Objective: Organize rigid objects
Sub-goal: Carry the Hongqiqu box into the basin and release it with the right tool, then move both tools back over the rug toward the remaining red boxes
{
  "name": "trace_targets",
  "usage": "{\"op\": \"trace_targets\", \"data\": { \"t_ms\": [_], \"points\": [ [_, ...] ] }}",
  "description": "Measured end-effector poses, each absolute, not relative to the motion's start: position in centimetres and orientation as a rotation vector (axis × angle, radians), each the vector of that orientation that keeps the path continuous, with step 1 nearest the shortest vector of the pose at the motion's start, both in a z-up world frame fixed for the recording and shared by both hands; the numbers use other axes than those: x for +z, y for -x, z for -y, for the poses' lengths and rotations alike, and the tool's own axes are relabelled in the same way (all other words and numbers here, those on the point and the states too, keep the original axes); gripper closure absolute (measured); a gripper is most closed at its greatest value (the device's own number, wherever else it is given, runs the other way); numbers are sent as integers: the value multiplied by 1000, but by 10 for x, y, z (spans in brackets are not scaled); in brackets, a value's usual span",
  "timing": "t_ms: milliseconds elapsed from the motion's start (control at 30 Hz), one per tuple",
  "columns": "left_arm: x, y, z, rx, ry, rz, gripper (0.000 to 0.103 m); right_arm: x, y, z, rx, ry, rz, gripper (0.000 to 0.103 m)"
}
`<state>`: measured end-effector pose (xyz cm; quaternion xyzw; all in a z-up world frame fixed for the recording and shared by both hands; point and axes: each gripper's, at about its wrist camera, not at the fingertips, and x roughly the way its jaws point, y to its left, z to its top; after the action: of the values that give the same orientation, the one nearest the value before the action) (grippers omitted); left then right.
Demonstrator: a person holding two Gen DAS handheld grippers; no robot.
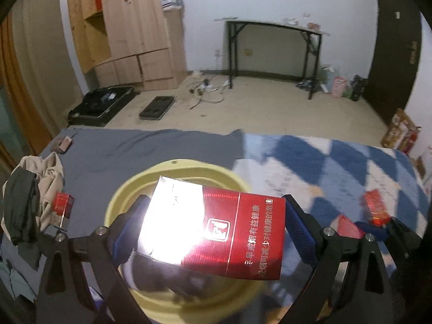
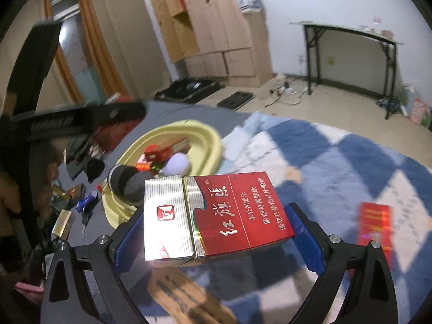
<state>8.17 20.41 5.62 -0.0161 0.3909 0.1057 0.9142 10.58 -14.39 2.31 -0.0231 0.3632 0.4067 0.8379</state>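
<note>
In the left wrist view, a heap of beige and dark clothes (image 1: 32, 194) lies at the far left of the bed's grey sheet (image 1: 135, 145), with a small red box (image 1: 63, 205) just beside it. To the right of that, the left claw (image 1: 213, 232) is closed on a red and silver cigarette pack (image 1: 216, 229), its blue pads pressing the pack's two short ends; the pack hangs tilted directly above the pale yellow basin (image 1: 172, 167) that sits on the sheet. Further right, on the blue and white checked blanket (image 1: 337, 167), two more red boxes (image 1: 375, 208) lie near the claw's right finger. In the right wrist view, dark clothes and small packets are scattered at the left on the grey sheet, then comes the yellow basin (image 2: 205, 135), which holds several red packs (image 2: 162, 151), a white rounded object and a dark sock-like roll (image 2: 127, 182) draped over its near rim. Nearer and to the right, the right claw (image 2: 216, 239) is clamped on a second red and silver cigarette pack (image 2: 216, 216), held above the checked blanket, just on the near side of the basin. At the far right a flat red pack (image 2: 374, 221) lies on the blanket (image 2: 351, 156).
</note>
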Motion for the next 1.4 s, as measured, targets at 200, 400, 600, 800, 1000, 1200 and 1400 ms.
{"op": "trace_targets", "data": {
  "t_ms": [200,400,600,800,1000,1200,1400],
  "points": [
    [10,-90,-280,285,204,-874,8,11,-124,58,933,154,-758,5],
    [-19,-81,-313,319,299,-931,8,-8,-155,-4,938,176,-817,5],
    [-37,-79,-314,314,305,-964,8,-27,-157,-43,953,278,-822,5],
    [-15,-79,-304,295,329,-901,0,-23,-143,-43,921,314,-740,1],
    [30,-84,-264,239,289,-827,0,-1,-132,-4,891,236,-722,1],
    [63,-84,-185,99,159,-798,0,20,-129,97,672,135,-702,0],
    [54,-77,-132,102,224,-802,0,11,-128,206,446,103,-737,0]
  ]
}}
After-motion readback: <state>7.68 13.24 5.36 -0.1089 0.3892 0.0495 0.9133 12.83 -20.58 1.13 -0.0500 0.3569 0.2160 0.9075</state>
